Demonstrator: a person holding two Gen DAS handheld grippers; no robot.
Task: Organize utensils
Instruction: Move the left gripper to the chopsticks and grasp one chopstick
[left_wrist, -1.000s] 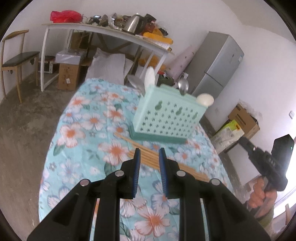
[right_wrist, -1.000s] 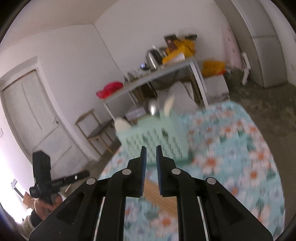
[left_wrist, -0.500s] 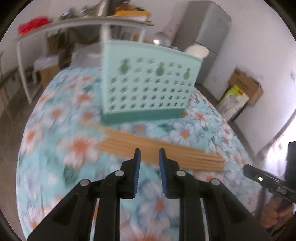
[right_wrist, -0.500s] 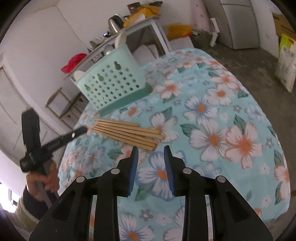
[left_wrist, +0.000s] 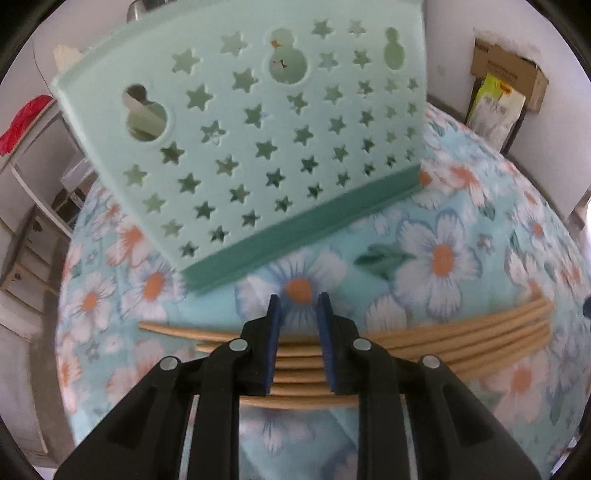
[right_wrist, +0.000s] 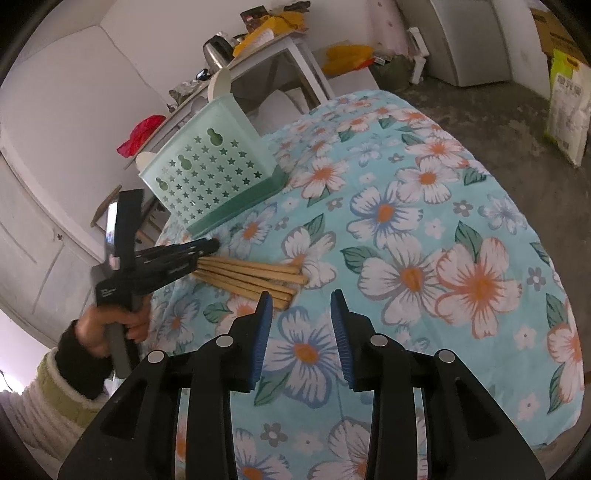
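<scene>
Several wooden chopsticks (left_wrist: 461, 339) are lying in a loose bundle on the table (right_wrist: 461, 229), which is wearing a light blue cloth with big white and orange flowers. Just past them a mint green holder (left_wrist: 258, 122) with star-shaped cutouts is standing upright on a darker green base, and a couple of pale utensil ends are poking out of its top in the right wrist view. Left tongs (left_wrist: 297, 306) are hovering right over the middle of the bundle, pointing steeply down, with only a narrow gap between the blue pads and nothing pinched in there, so they're released, as far as I'm seeing it. From the right wrist view, those same tongs are sitting over the end of the chopsticks nearest the holder, with a hand (right_wrist: 110, 328) in a dark cuff gripping the handle. Right tongs (right_wrist: 300, 306) are opening up at this moment, with nothing between the pads, just the flowery cloth showing through, and their left pad is sitting just beside the loose end of the bundle.
</scene>
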